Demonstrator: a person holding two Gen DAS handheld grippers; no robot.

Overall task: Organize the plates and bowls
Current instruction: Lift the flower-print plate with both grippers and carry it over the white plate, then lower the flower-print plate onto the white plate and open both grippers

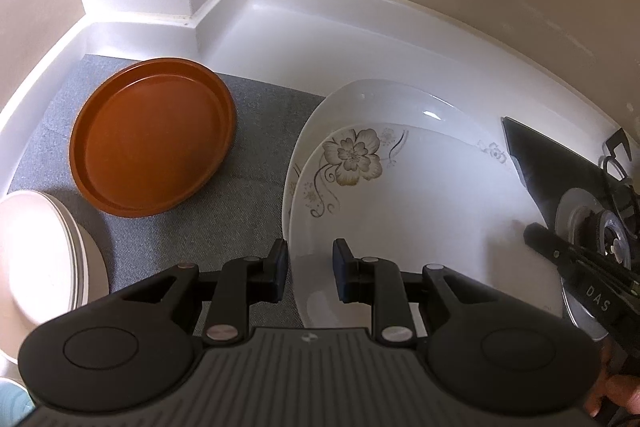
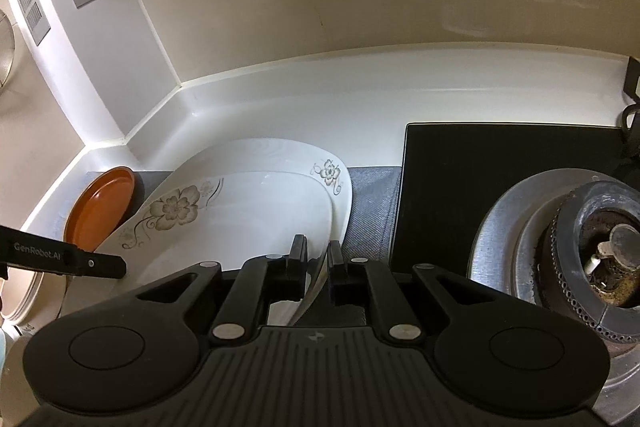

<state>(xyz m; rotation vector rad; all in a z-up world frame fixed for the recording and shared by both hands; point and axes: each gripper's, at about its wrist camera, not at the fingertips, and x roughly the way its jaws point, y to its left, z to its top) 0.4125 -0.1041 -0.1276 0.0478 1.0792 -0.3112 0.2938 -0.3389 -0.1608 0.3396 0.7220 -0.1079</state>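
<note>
Two stacked floral plates (image 2: pixel 256 223) on grey mat (image 2: pixel 372 203) mid-table, right tongs (image 2: pixel 317 267) clamped on top plate's right rim, left tongs (image 1: pixel 310 269) apart astride left rim, brown plate (image 1: pixel 152 137) toward back-left corner.

Two floral white plates (image 1: pixel 420 195), one brown plate (image 1: pixel 152 143), cream plate stack (image 1: pixel 40 251)
</note>
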